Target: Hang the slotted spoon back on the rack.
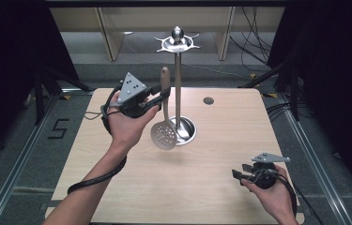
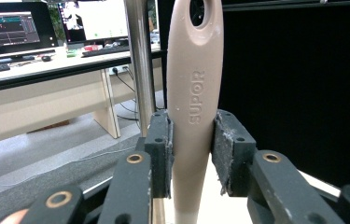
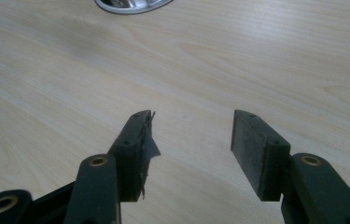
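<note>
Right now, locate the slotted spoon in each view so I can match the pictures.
High view: slotted spoon centre-left, hanging bowl-down from the left gripper.
Left gripper view: its beige handle upright between the jaws.
Right gripper view: not in it.
Shared landmark: the steel stand.

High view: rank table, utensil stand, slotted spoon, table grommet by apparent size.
1. table
2. utensil stand, tall pole on round base
3. slotted spoon, held off the table by the left gripper, so nearer the camera; may look bigger
4. table grommet
</note>
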Tool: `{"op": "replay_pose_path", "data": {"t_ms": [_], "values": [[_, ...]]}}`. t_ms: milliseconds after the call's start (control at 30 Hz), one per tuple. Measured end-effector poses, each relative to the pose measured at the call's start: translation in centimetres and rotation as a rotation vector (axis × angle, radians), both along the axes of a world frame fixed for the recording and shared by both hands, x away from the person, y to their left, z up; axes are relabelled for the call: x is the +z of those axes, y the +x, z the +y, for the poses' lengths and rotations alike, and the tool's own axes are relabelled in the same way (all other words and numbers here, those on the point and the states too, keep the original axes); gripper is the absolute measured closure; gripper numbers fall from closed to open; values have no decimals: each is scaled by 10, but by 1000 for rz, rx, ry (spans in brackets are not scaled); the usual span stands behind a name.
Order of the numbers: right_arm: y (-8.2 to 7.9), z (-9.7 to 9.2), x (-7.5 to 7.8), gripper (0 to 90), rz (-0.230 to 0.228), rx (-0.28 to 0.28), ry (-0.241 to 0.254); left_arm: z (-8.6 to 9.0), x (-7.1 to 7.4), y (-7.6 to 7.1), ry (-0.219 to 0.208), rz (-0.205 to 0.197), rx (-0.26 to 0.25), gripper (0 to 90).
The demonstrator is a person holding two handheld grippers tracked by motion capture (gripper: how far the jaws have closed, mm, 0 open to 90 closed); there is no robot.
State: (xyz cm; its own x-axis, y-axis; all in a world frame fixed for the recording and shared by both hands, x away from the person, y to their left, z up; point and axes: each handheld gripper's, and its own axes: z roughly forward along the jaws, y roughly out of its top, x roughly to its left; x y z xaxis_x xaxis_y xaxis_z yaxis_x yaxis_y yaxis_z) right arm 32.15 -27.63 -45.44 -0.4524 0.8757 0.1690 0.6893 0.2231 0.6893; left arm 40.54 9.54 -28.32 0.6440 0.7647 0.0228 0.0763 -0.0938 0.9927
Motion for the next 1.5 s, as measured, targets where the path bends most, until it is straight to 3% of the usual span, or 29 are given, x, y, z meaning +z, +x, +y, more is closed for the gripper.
{"op": "replay_pose_path", "data": {"t_ms": [333,1133,1467,1500], "values": [[1,-2,-1,487,-21,13,-9,-2,2,0,0,-5,-1,687],[1,-2,-1,481,-17,17,-14,-17,13,8,-10,-3,25,686],[1,-1,-1,481,-11,14,-14,-25,19,12,-20,13,52,686],[-1,1,0,481,11,-5,1,-26,20,12,-19,13,52,686]]}}
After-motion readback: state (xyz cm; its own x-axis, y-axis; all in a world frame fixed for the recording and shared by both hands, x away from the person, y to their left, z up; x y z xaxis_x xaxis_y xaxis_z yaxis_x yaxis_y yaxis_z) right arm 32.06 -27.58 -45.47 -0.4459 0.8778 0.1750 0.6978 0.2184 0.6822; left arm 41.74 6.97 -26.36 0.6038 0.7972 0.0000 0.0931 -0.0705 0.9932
